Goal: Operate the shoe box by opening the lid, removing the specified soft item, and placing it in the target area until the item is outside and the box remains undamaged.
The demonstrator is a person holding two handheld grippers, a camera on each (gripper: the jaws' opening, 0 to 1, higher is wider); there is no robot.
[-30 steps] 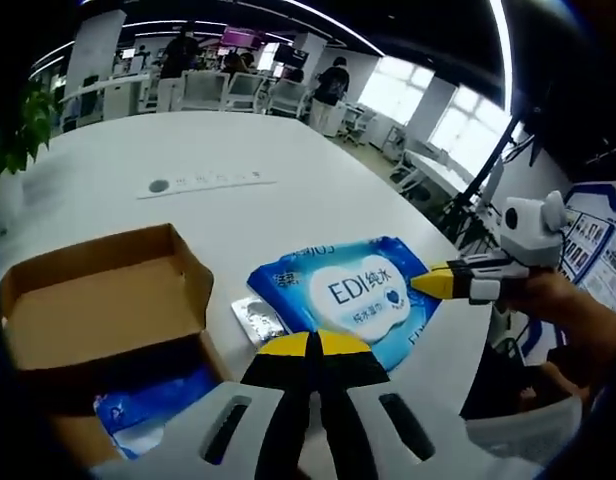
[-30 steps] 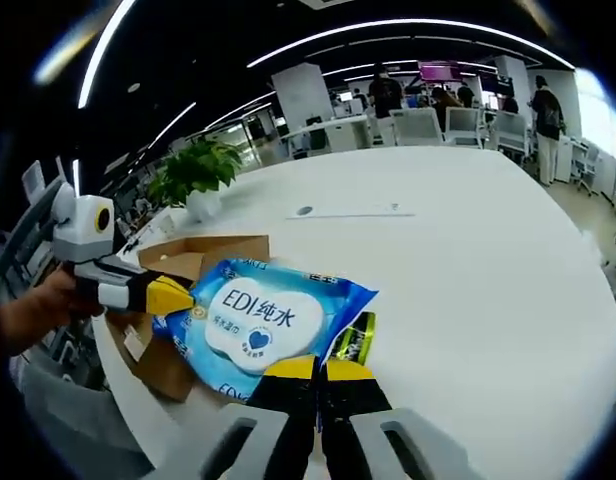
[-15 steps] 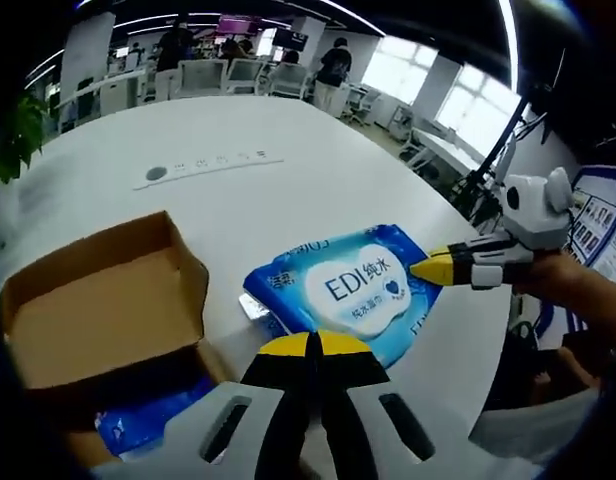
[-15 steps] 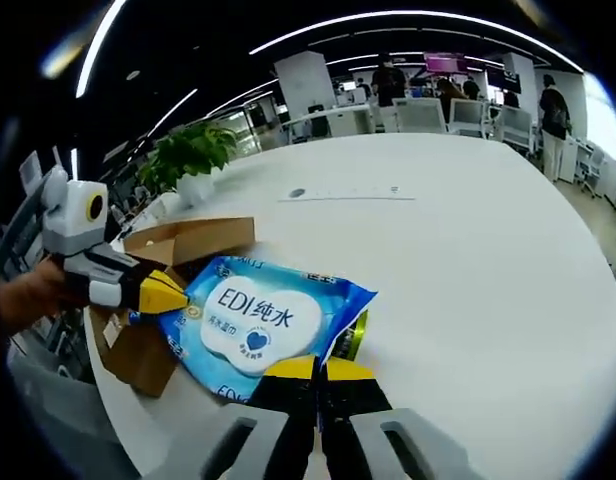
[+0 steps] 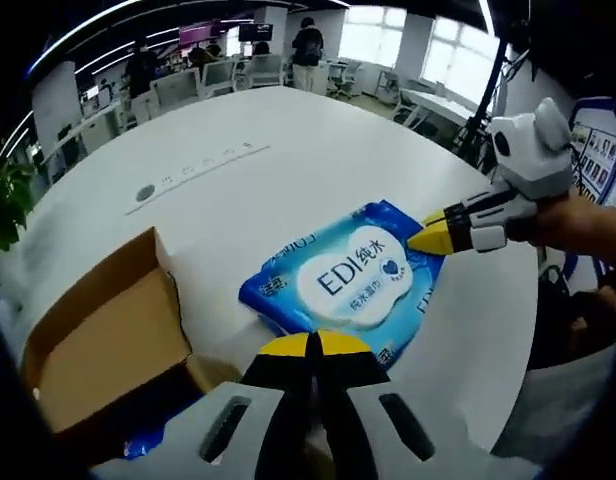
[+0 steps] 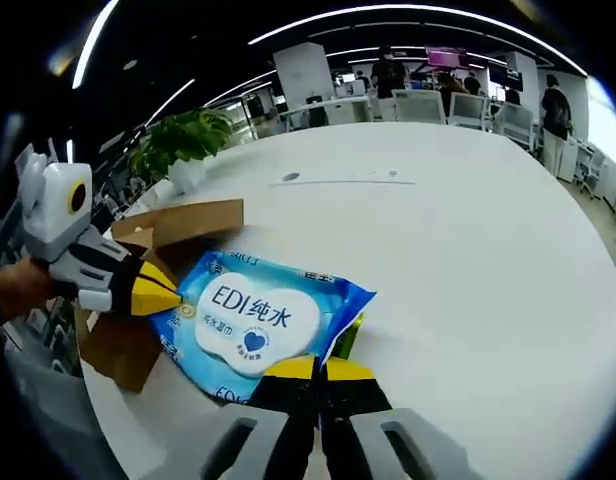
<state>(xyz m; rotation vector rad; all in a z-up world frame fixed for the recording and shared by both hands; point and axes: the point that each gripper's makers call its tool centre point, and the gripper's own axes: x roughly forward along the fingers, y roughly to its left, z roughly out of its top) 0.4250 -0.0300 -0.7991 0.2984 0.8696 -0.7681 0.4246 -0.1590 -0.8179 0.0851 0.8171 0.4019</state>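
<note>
Wipes pack seemingly pinched by closed left gripper and right gripper.

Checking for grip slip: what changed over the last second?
Little. Both grippers stay shut on opposite edges of the blue wipes pack, left gripper on one, right gripper on the other. The views have swung, so most of the shift is camera movement. The small silver packet seen beside the pack earlier is now hidden in the left gripper view. The cardboard box stays open on the white table.
</note>
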